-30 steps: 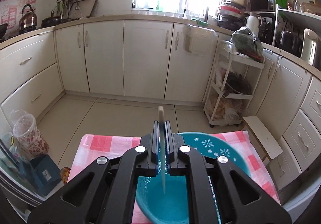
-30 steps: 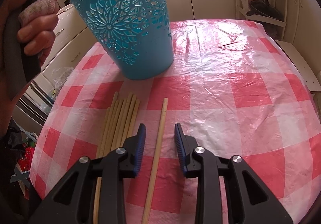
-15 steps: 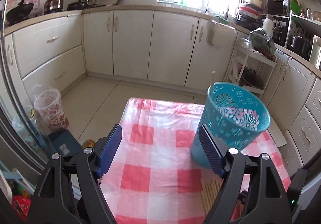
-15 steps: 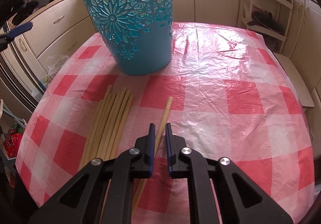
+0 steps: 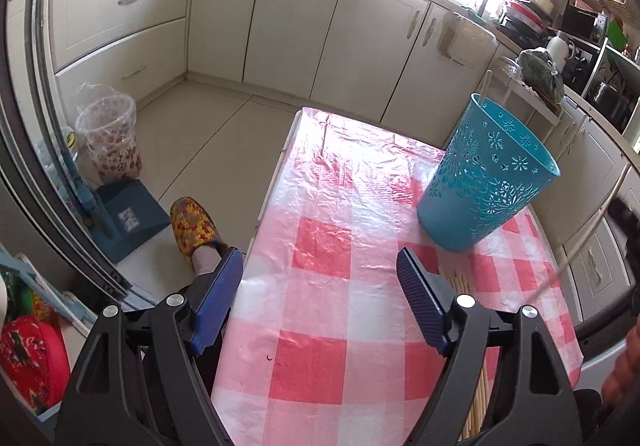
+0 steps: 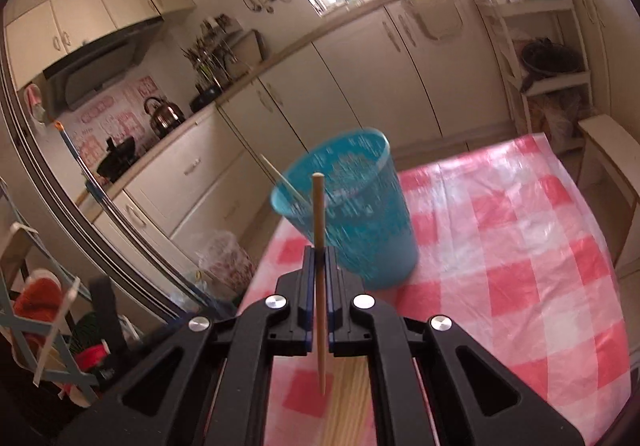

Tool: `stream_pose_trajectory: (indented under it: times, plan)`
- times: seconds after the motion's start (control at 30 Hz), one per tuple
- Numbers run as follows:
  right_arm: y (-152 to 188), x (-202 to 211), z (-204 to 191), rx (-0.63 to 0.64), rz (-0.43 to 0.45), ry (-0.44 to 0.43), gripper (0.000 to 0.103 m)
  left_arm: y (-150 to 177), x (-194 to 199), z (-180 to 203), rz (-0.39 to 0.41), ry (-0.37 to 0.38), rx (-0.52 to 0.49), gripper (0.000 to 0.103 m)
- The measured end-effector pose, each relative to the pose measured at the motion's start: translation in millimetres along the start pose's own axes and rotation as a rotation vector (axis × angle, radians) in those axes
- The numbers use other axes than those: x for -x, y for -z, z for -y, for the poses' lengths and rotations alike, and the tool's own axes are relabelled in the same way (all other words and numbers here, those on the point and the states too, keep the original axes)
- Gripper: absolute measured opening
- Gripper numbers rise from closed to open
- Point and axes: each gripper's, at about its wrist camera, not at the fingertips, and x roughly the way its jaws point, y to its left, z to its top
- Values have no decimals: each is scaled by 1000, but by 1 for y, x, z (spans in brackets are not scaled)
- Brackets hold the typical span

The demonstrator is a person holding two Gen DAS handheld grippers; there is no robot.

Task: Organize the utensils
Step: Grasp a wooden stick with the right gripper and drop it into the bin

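Note:
A blue perforated basket (image 5: 486, 178) stands on the red-checked table (image 5: 344, 278), with one pale chopstick (image 5: 485, 86) sticking out of it; the basket also shows in the right wrist view (image 6: 352, 206). My left gripper (image 5: 320, 302) is open and empty, near the table's left front, left of the basket. My right gripper (image 6: 319, 274) is shut on a wooden chopstick (image 6: 319, 242), held upright above the table in front of the basket. A bundle of several chopsticks (image 6: 346, 398) lies on the table below it, also seen by the left fingers (image 5: 460, 282).
Kitchen cabinets (image 5: 280, 18) line the walls. A plastic-wrapped bin (image 5: 110, 138) and a blue box (image 5: 128, 214) sit on the floor left of the table, beside a foot in a patterned slipper (image 5: 192, 226). A shelf rack (image 6: 548, 58) stands at the right.
My left gripper let its chopstick go into the basket, opened and drew back to the left. My right gripper closed on the single chopstick and lifted it upright off the table.

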Motion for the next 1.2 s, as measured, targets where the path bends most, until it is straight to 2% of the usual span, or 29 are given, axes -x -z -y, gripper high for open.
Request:
stream_pose_trajectory:
  times: [0.13, 0.27, 0.43, 0.57, 0.7, 1.03, 1.1, 1.2]
  plan:
    - [-49, -11, -29, 34, 101, -61, 5, 5, 2, -4, -10, 8, 13, 75]
    - [-76, -19, -38, 54, 148, -64, 5, 6, 1, -8, -16, 7, 21, 75]
    - [-87, -23, -37, 114, 182, 37, 4, 7, -6, -16, -37, 4, 49, 75]
    - [-75, -48, -24, 162, 143, 139, 2, 8, -9, -15, -46, 7, 52, 75]
    - [-56, -72, -5, 145, 58, 173, 2, 7, -8, -11, -43, 10, 40, 75]
    - [-16, -36, 13, 69, 12, 170, 2, 9, -2, -2, -47, 7, 26, 75]
    - [5, -34, 17, 56, -51, 172, 2, 11, 0, 2, -51, 9, 18, 76]
    - [51, -46, 23, 67, -203, 187, 2, 16, 2, 9, -61, 13, 0, 77]
